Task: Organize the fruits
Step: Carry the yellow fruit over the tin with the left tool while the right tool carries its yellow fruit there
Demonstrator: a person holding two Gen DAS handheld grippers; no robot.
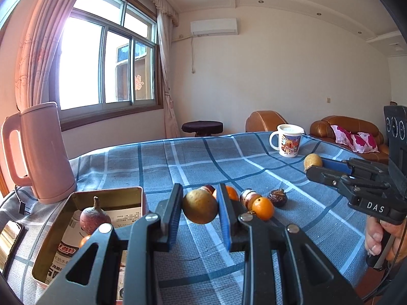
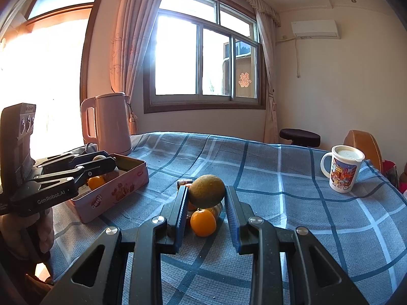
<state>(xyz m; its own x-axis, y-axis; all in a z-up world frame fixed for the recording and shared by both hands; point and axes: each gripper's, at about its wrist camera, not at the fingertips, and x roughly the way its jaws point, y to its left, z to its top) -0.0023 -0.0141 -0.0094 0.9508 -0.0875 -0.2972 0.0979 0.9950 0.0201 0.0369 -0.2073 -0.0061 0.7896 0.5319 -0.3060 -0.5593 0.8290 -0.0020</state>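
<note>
Blue checked cloth (image 1: 193, 157), coarse in weave, covers the table under both claws. The left claw (image 1: 201, 209) is clenched on a yellow-brown fruit (image 1: 200, 209), smooth and slightly oval, lifted clear of the cloth with its long axis running roughly across from pad to pad. The right claw (image 2: 206, 194) likewise grips a dull green-brown fruit (image 2: 206, 194), round and matte, its long axis also lying across the fingers. Just beyond and below the left claw's tips lie two glossy oranges (image 1: 263, 208), brown ridged fruits (image 1: 248, 198) and a dark wrinkled one (image 1: 278, 197), close together. Left of the left claw sits an open metal tin (image 1: 76, 218), rectangular with rounded corners, holding a purplish stemmed fruit (image 1: 94, 217). A pink kettle (image 1: 48, 152) stands beyond the tin; a printed white mug (image 2: 343, 172) stands well to the right of the right claw.
</note>
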